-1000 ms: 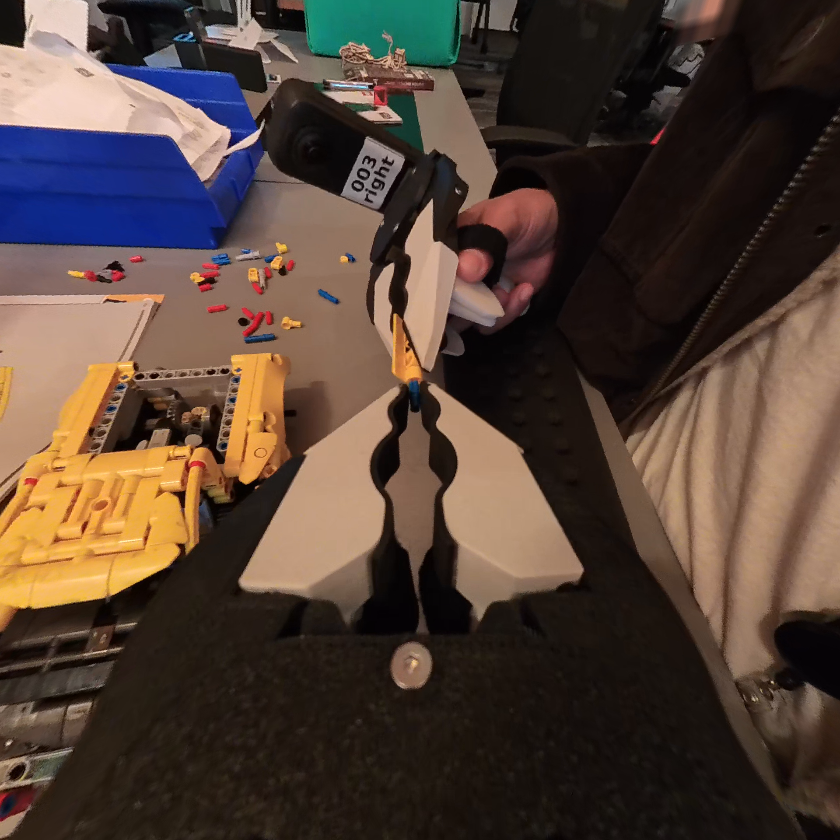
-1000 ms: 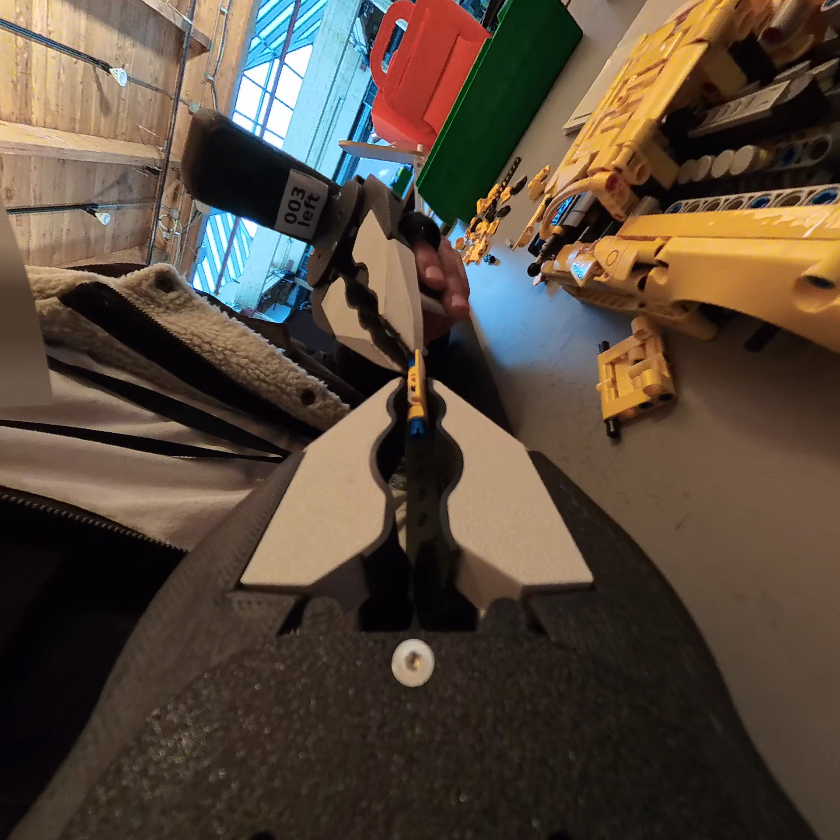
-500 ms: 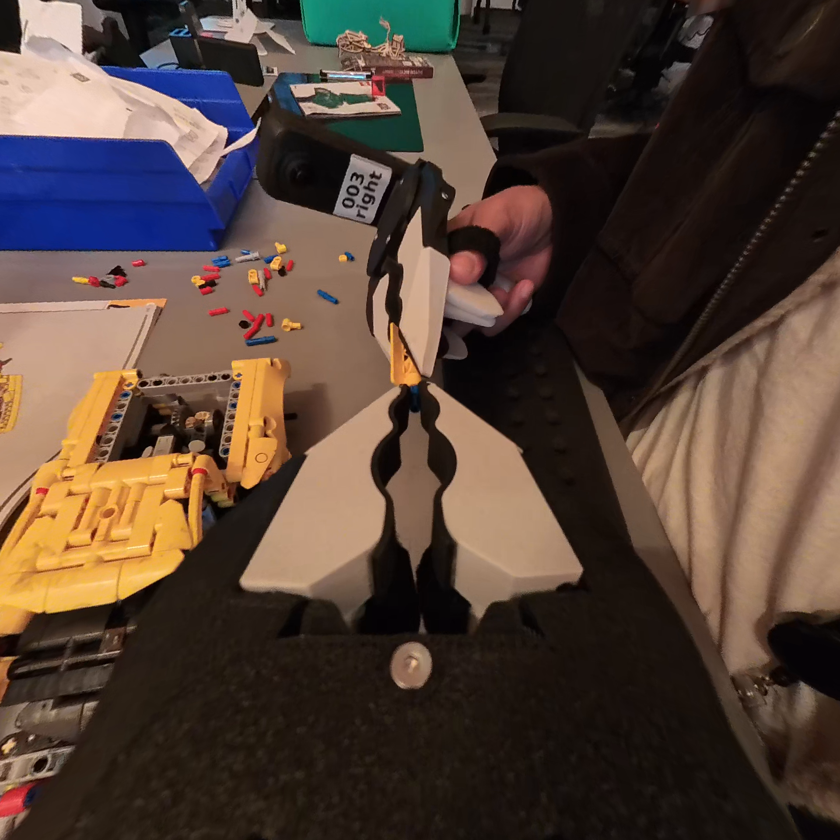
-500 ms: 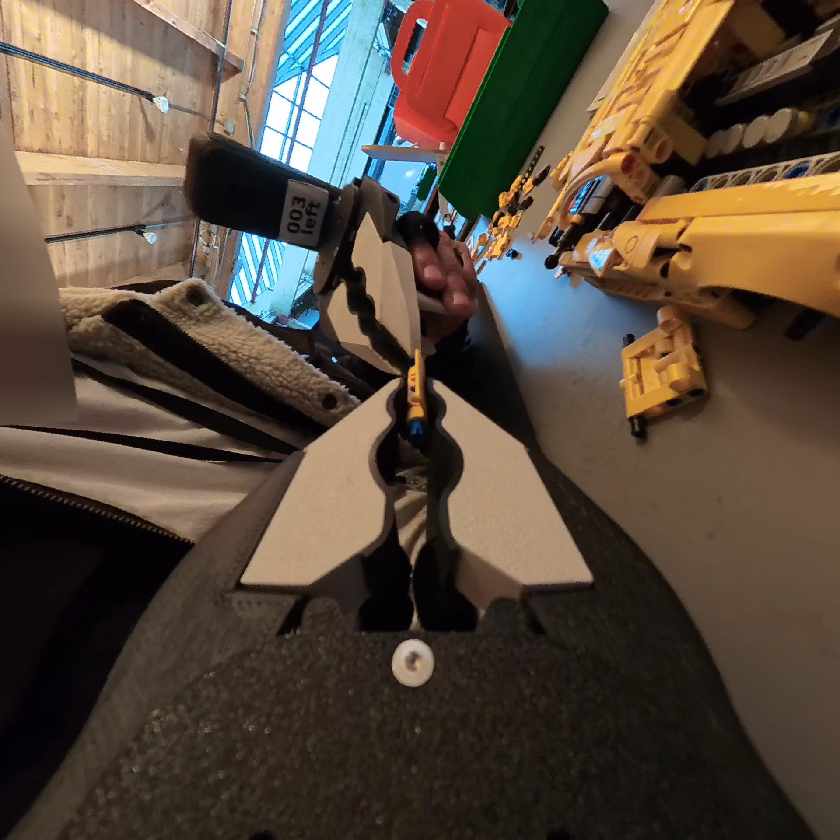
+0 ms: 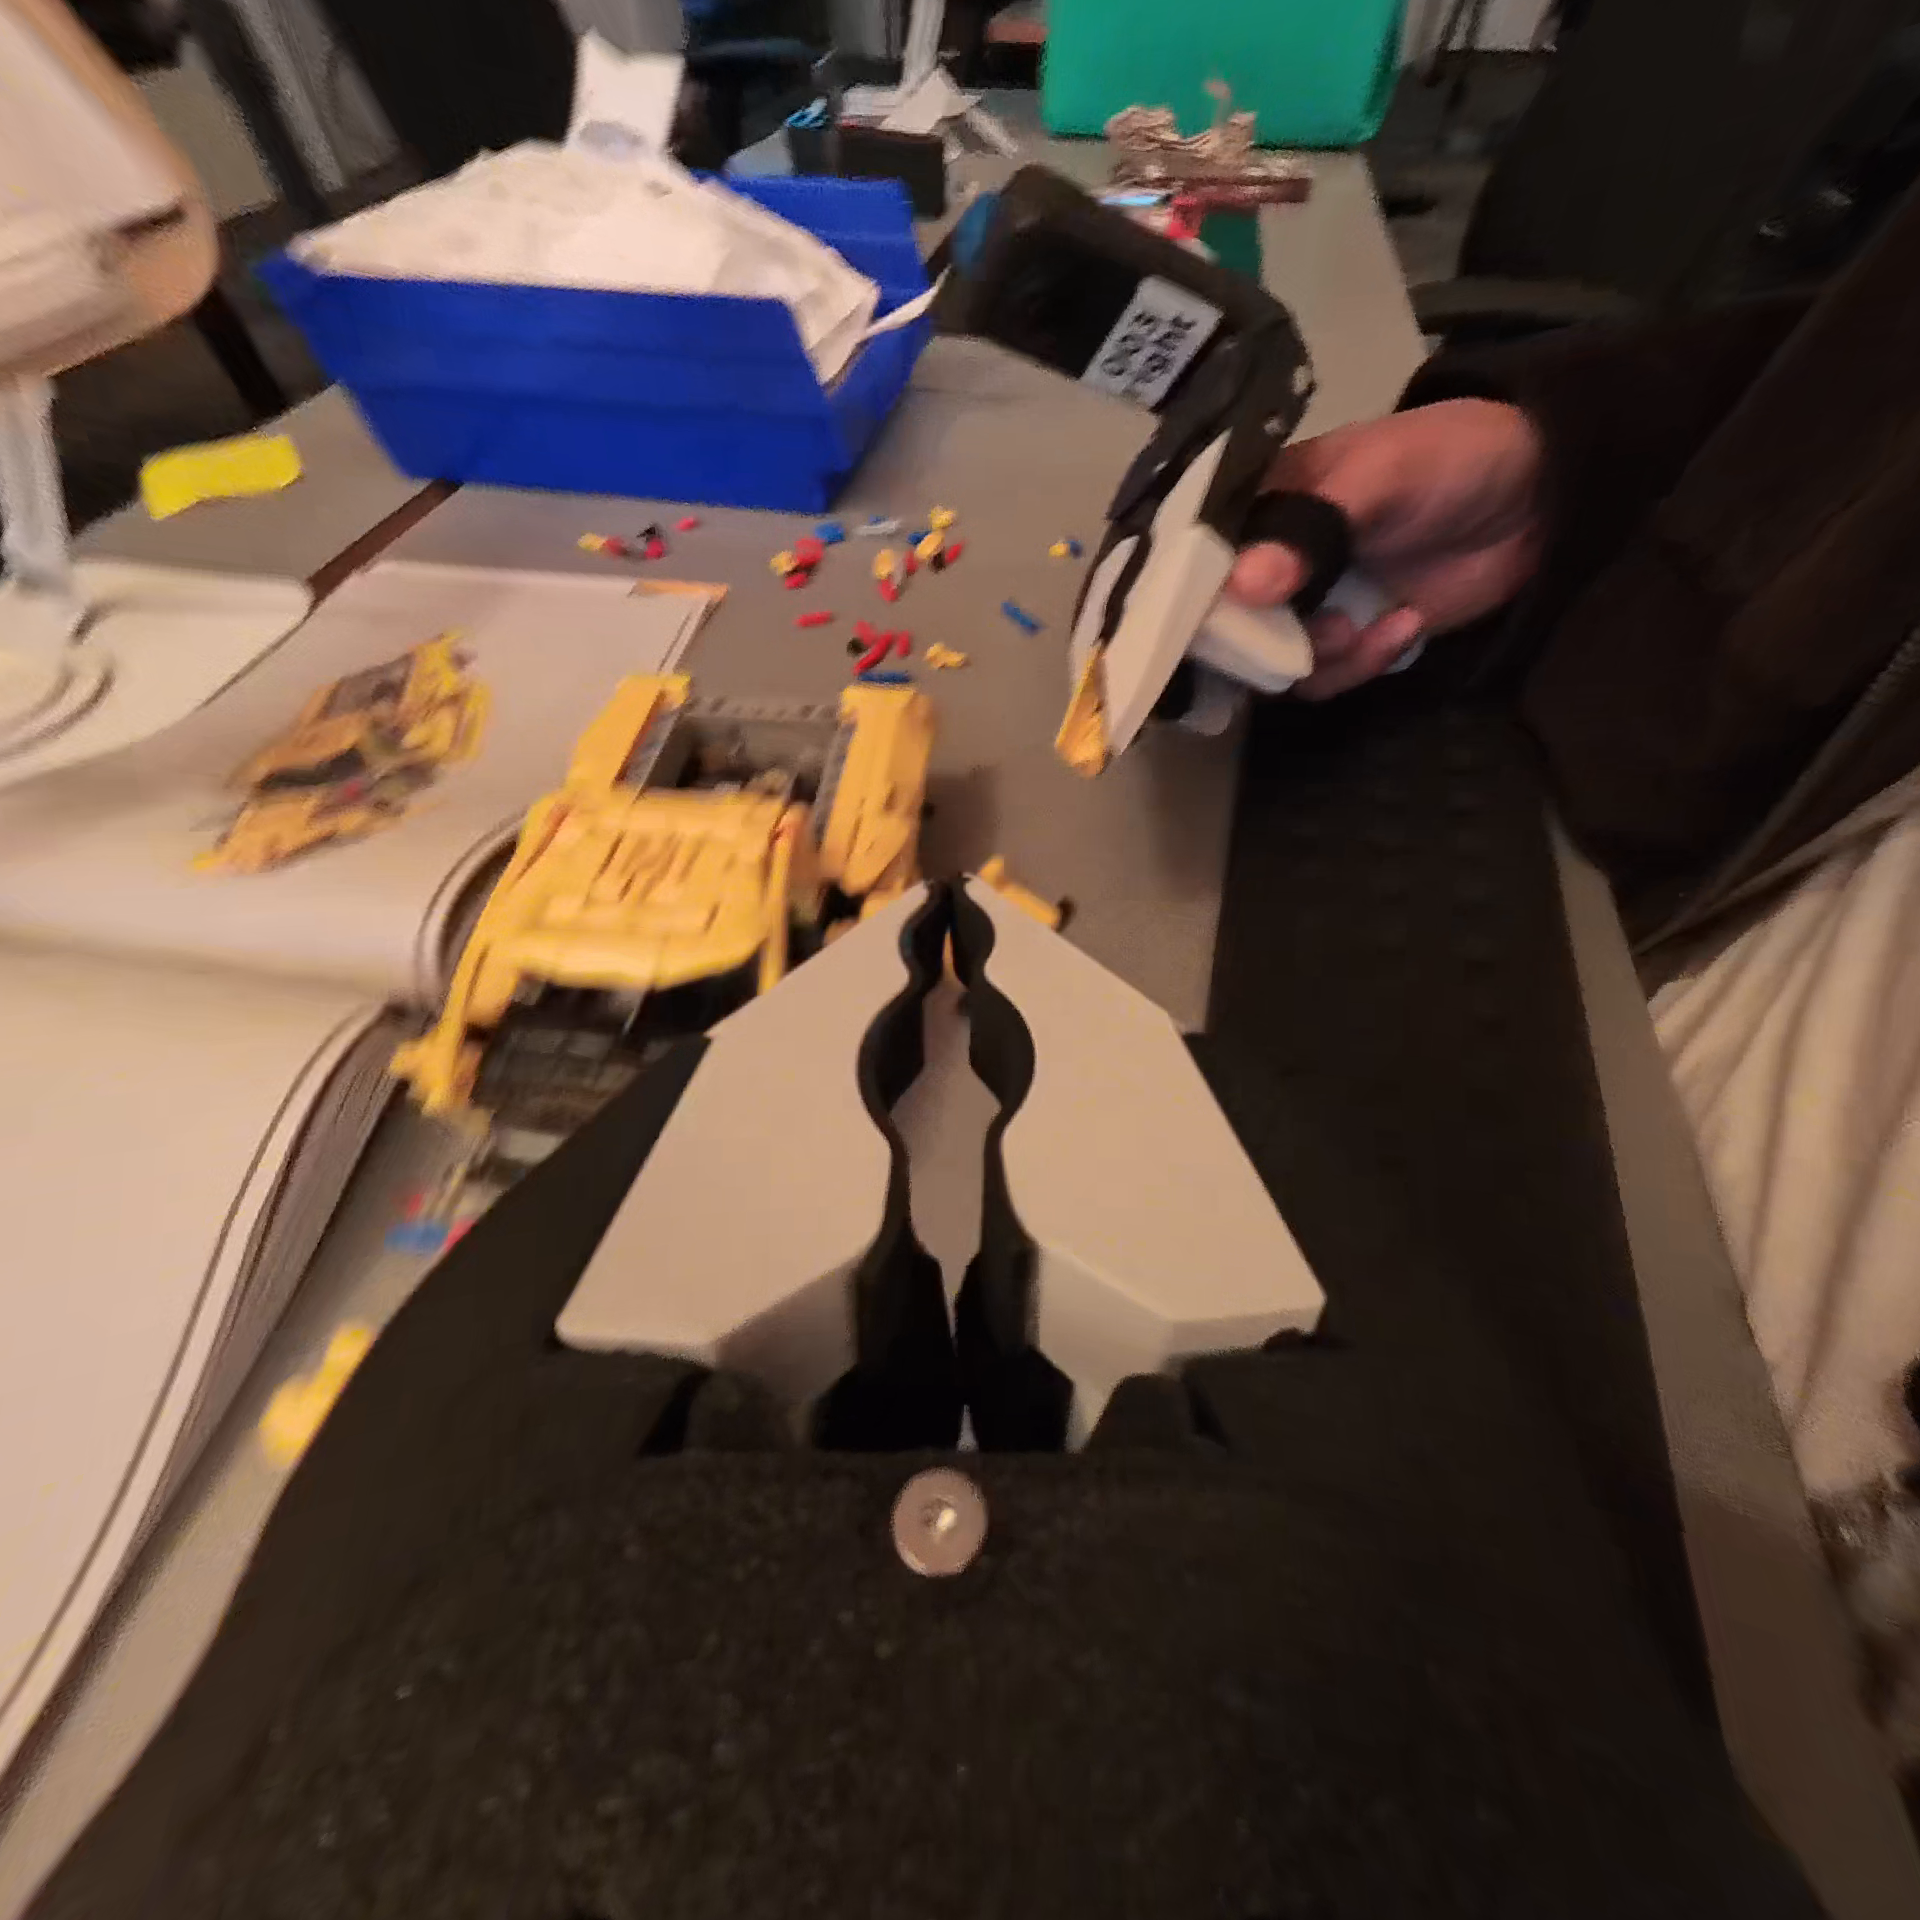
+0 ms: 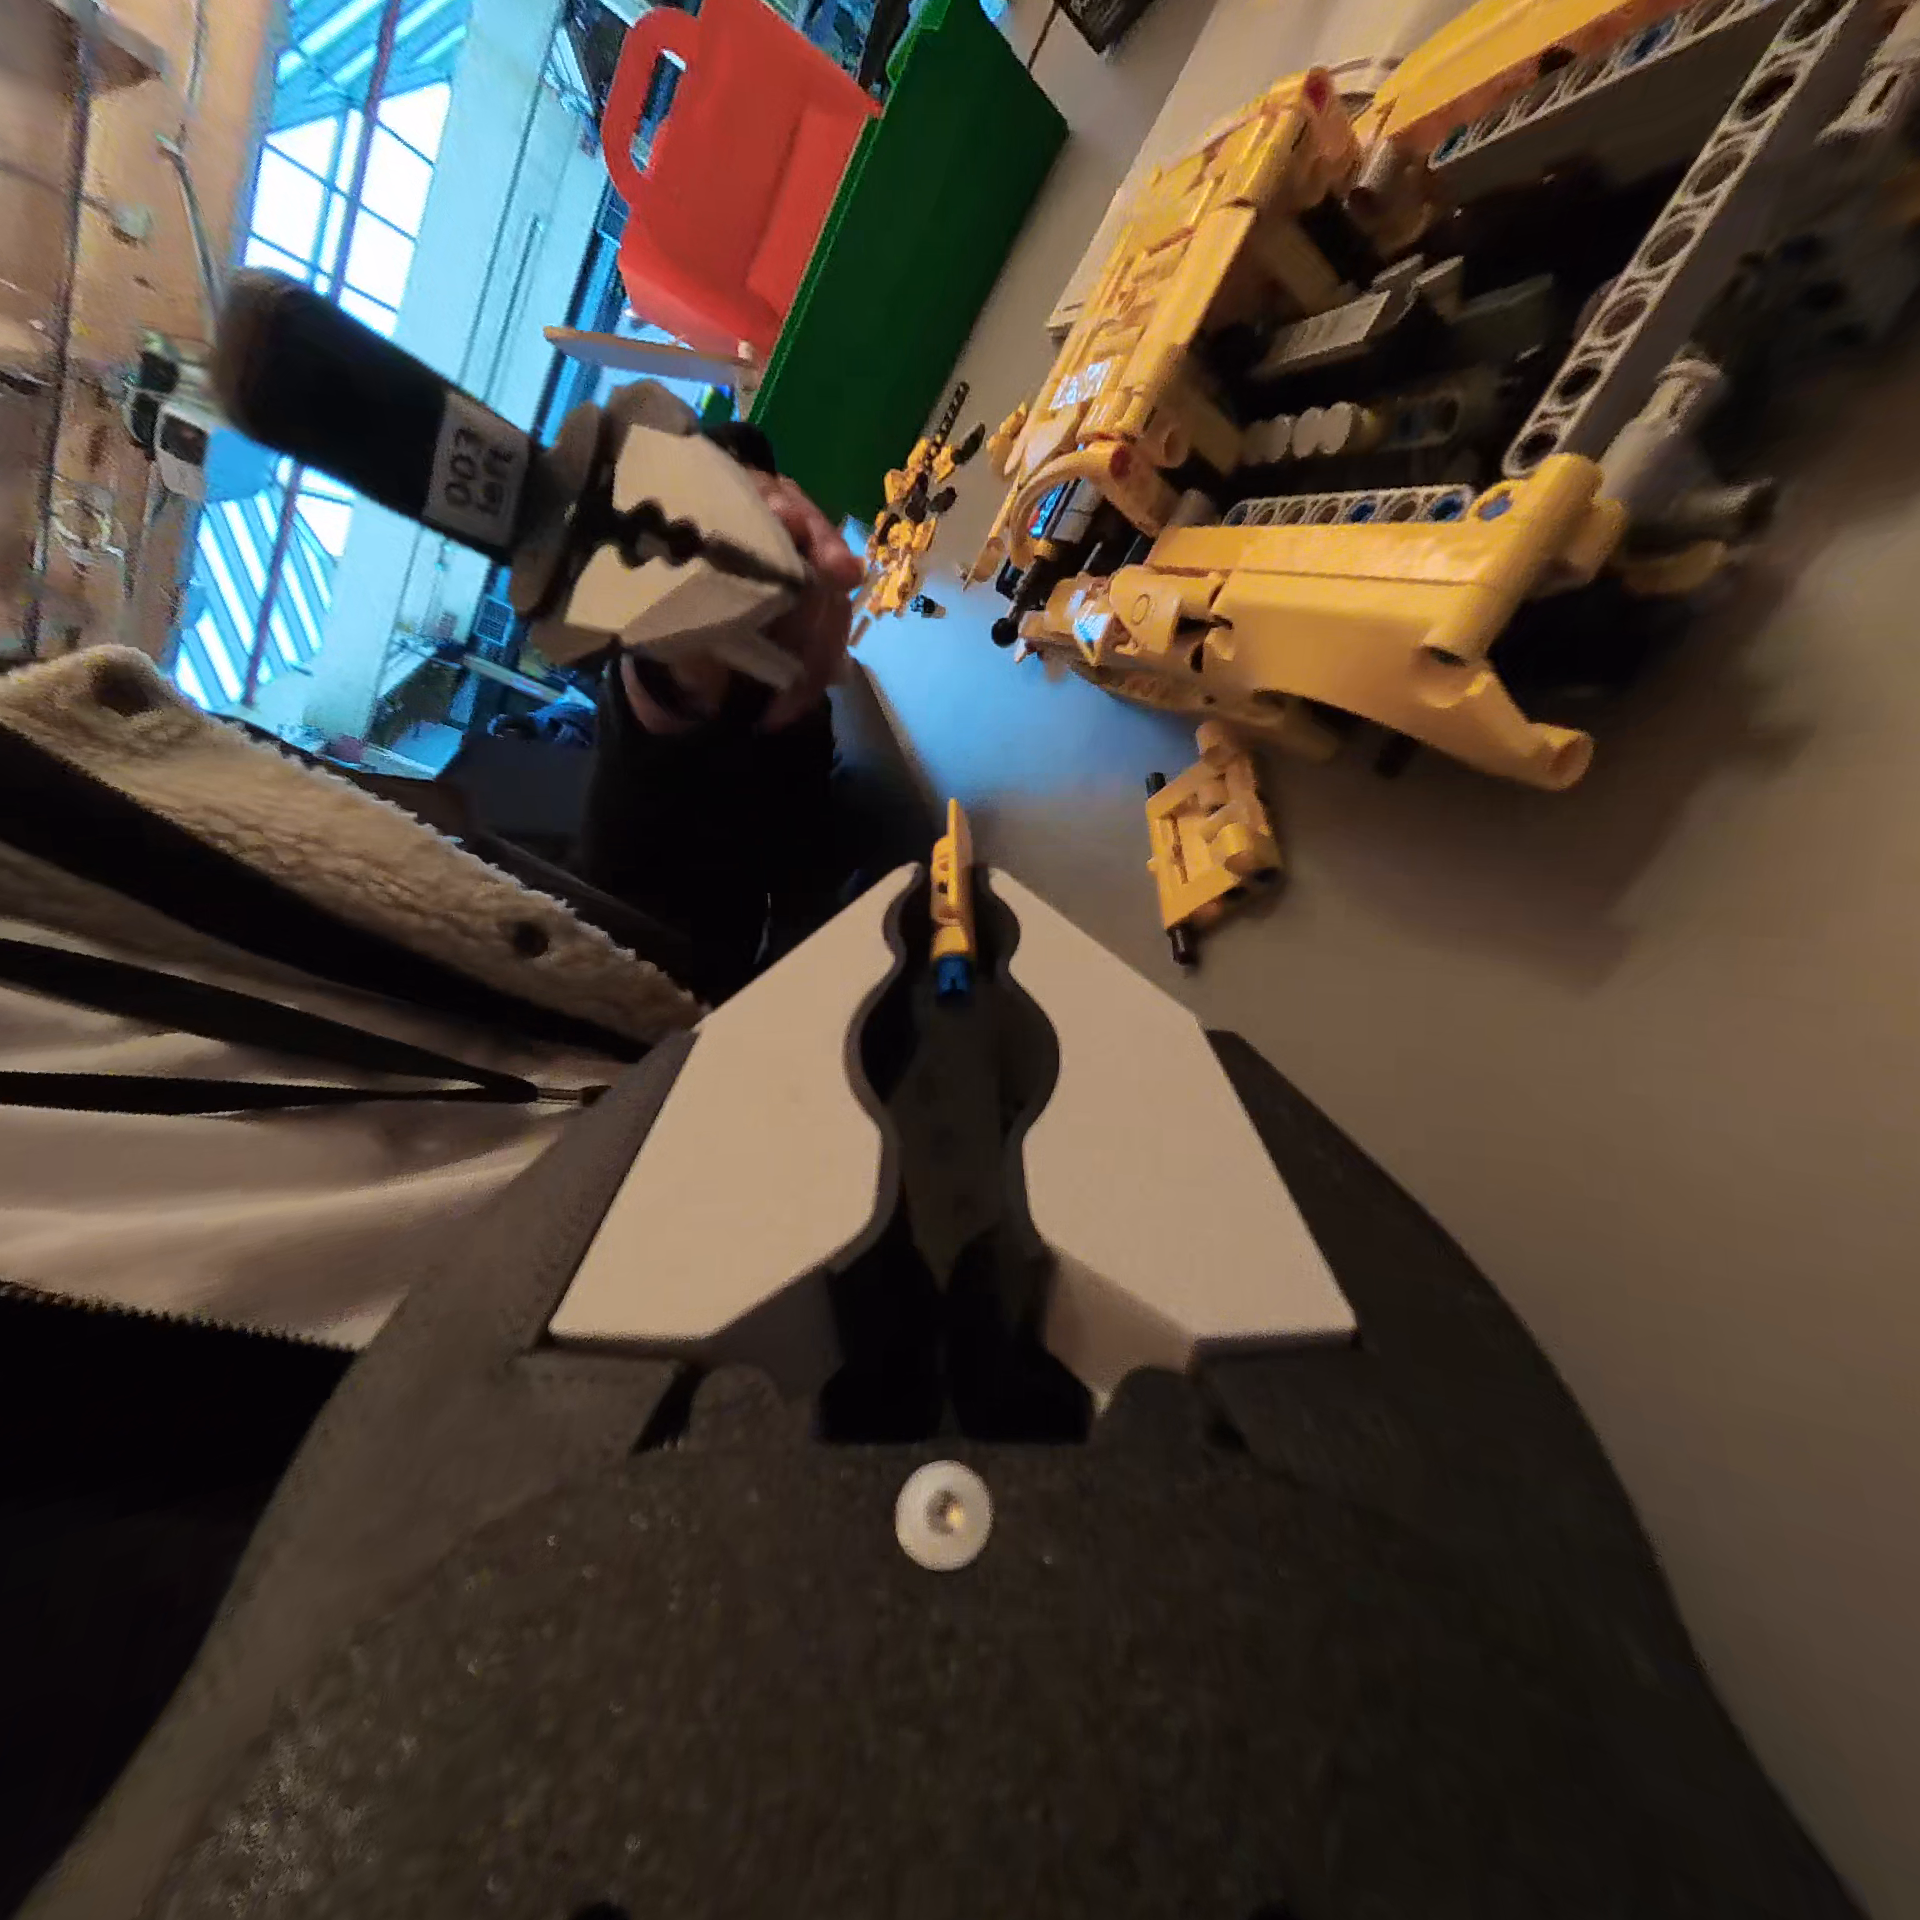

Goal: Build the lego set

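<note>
The two tools, met tip to tip half a second ago, are now drawn apart. The left tool [image 5: 948, 891] is pulled back over the yellow model [image 5: 686, 883] with its fingers nearly touching and nothing seen between them. The small yellow piece [image 6: 951, 883] with its blue pin [image 6: 950, 977] is left pinched in the right tool [image 6: 950, 883], which is held in a hand [image 5: 1392, 540] above the near edge of the tabletop [image 5: 1122, 831]. That piece is also seen at the right tool's tip [image 5: 1086, 717] in the left wrist view.

A blue bin [image 5: 613, 364], filled with crumpled white paper [image 5: 623, 223], is set toward the far side of the tabletop. Loose small pieces [image 5: 883, 582] in red, blue and yellow are scattered before it. An open instruction booklet [image 5: 312, 790] is laid toward the left edge, with the model touching it. A small yellow sub-assembly [image 6: 1210, 842] is lain just beside the model, toward the near edge.

A bare strip of tabletop is left between the model and the near edge, under the right tool.
</note>
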